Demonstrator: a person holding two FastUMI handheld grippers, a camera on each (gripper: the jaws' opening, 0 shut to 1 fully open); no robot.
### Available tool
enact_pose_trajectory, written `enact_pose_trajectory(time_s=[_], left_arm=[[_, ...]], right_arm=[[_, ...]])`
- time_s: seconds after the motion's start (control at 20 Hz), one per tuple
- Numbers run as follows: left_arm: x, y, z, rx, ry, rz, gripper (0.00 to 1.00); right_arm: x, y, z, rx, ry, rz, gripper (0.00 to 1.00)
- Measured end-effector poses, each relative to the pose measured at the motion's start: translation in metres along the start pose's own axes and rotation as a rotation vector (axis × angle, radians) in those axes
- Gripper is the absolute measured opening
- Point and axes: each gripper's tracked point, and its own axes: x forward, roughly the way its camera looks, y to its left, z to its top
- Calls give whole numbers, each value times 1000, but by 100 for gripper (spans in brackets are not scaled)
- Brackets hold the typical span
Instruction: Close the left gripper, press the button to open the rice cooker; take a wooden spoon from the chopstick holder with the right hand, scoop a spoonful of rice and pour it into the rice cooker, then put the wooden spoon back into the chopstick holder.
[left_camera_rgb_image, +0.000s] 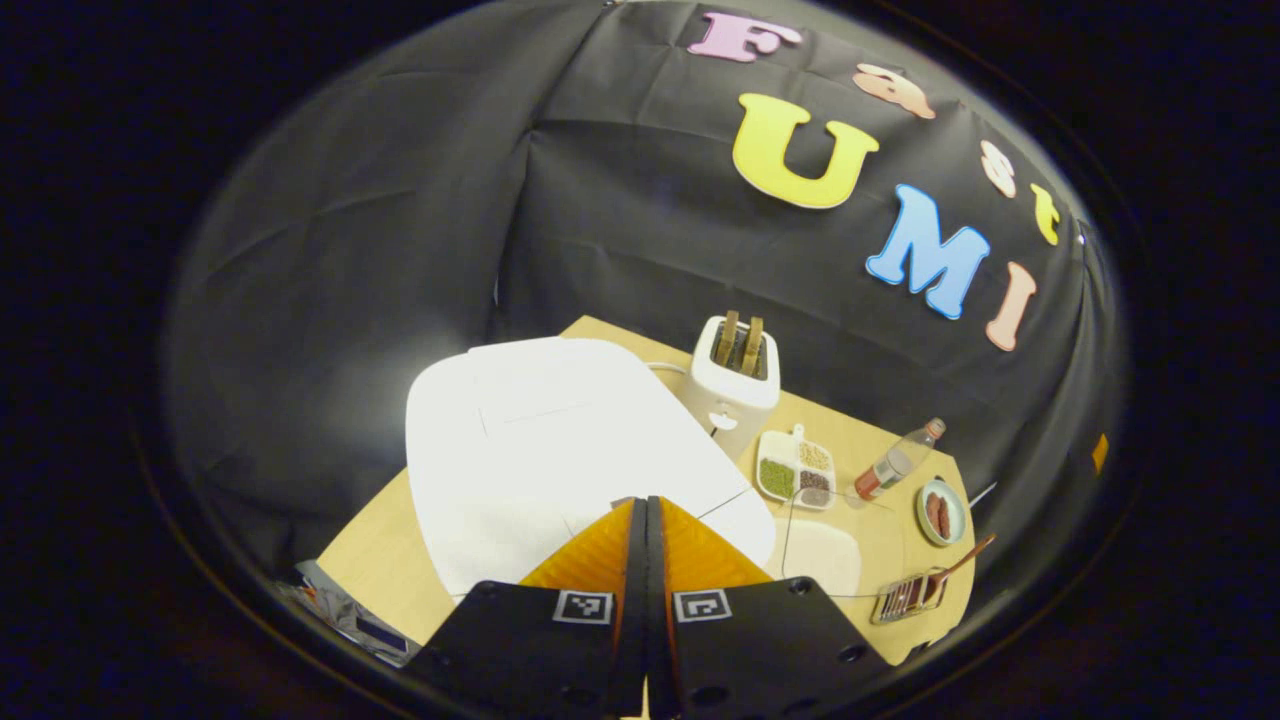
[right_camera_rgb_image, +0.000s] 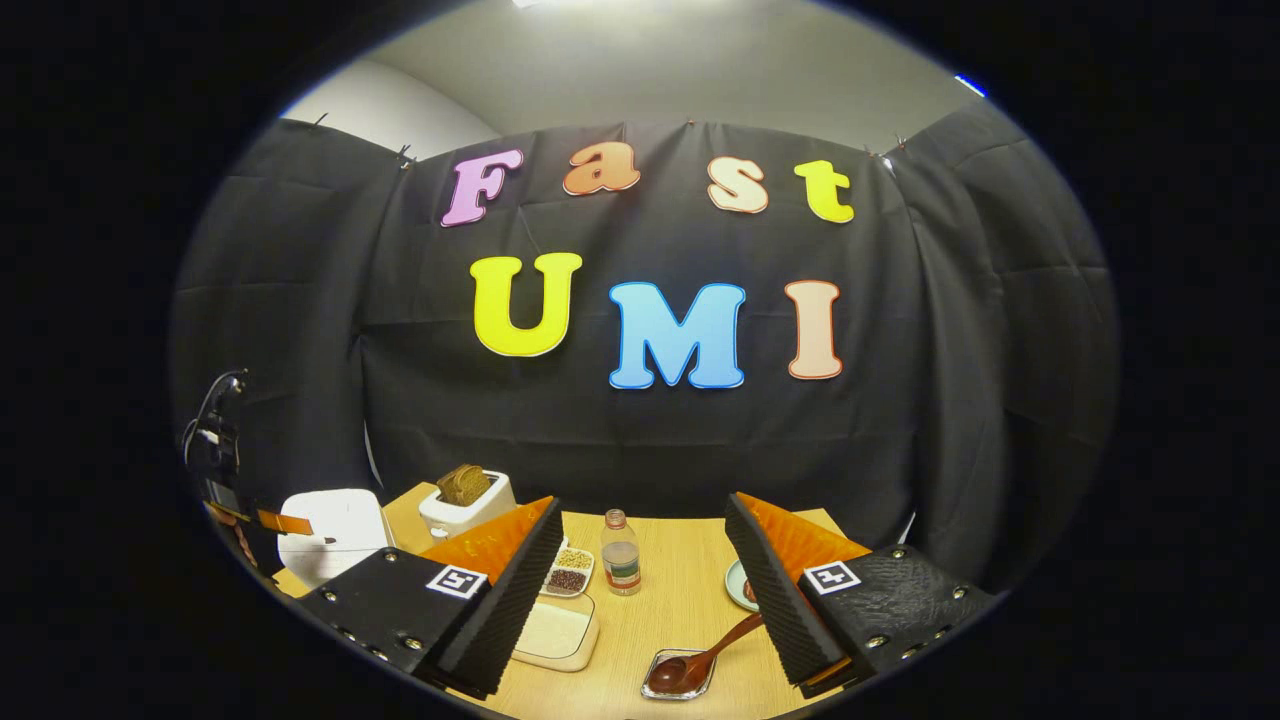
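- Step in hand, as I judge it: the first one. My left tongs are pressed together at the bottom centre of the left gripper view, tips poised over the near edge of the rice cooker, whose lid is down.
- Whether the tips already touch the lid I cannot tell; the button itself is not distinguishable on the overexposed white top (it may lie under or just ahead of the tips).
- Next move, in my estimate: a short, firm press on the release with the tongs kept together, then clearance for the lid to swing up.
- The rice cooker: a white, rounded-square body with a broad flat lid, occupying the centre-left of the left gripper view; in the right gripper view it sits at lower left, on the tabletop.
- My right tongs stand wide apart and hold nothing, at the bottom of the right gripper view.
- The wooden spoon lies low between them, bowl resting in a small metal holder, handle slanting up to the right.
- A shallow container of rice sits just left of the spoon, near the left finger; the grains look pale and undisturbed.
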Motion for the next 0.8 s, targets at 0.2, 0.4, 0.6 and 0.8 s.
enact_pose_trajectory(time_s=[0.2, 0.4, 0.6, 0.8], left_arm=[[21, 5, -1, 25, 17, 31, 7], [35, 15, -10, 66, 46, 82, 11], [22, 11, 14, 89, -19, 94, 9], [2, 9, 64, 131, -143, 131, 9]], right_arm=[[4, -6, -1, -8, 6, -17, 99], [7, -10, -3, 12, 12, -23, 99], [8, -9, -2, 9, 7, -23, 99], [8, -3, -3, 10, 8, -9, 99]])
